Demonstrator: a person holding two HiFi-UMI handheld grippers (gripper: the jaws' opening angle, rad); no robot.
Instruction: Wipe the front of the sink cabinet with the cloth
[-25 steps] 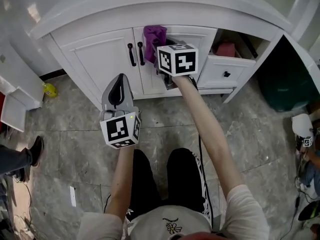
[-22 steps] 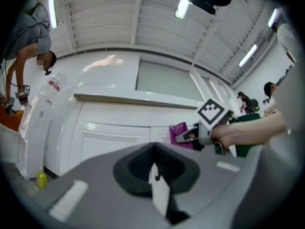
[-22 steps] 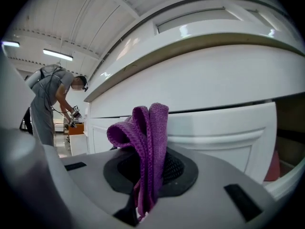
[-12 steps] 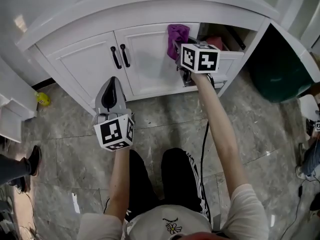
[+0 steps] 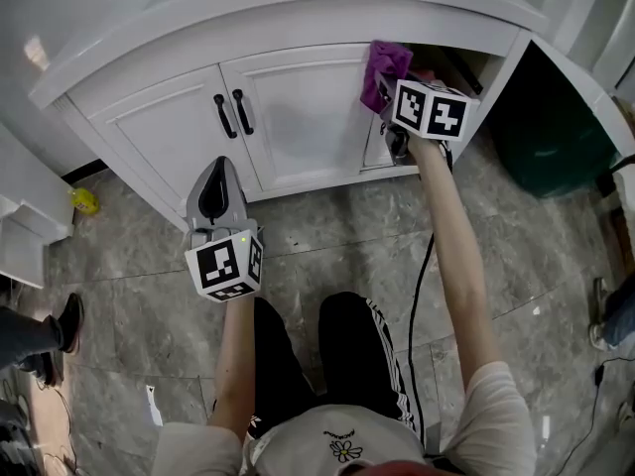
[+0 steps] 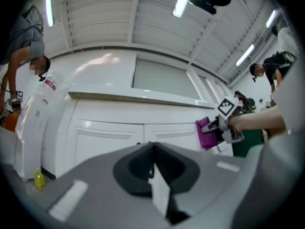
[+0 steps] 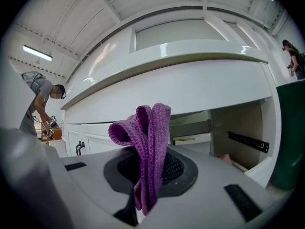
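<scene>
Right gripper (image 7: 148, 178) clamps cloth (image 7: 152, 132) | left gripper (image 6: 154, 173) closed, empty | cloth's contact with sink cabinet (image 5: 298, 117) unclear

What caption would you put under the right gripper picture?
Right gripper shut on a folded purple cloth, raised before the white sink cabinet.

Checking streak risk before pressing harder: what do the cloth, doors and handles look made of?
Cloth: purple knitted fabric, perhaps microfibre, soft and matte; ribbed stitches show along its folds.
Doors: probably painted wood or board, white, semi-gloss; soft light sheen, framed panels.
Handles: black bars, likely metal; too small to be sure.
</scene>
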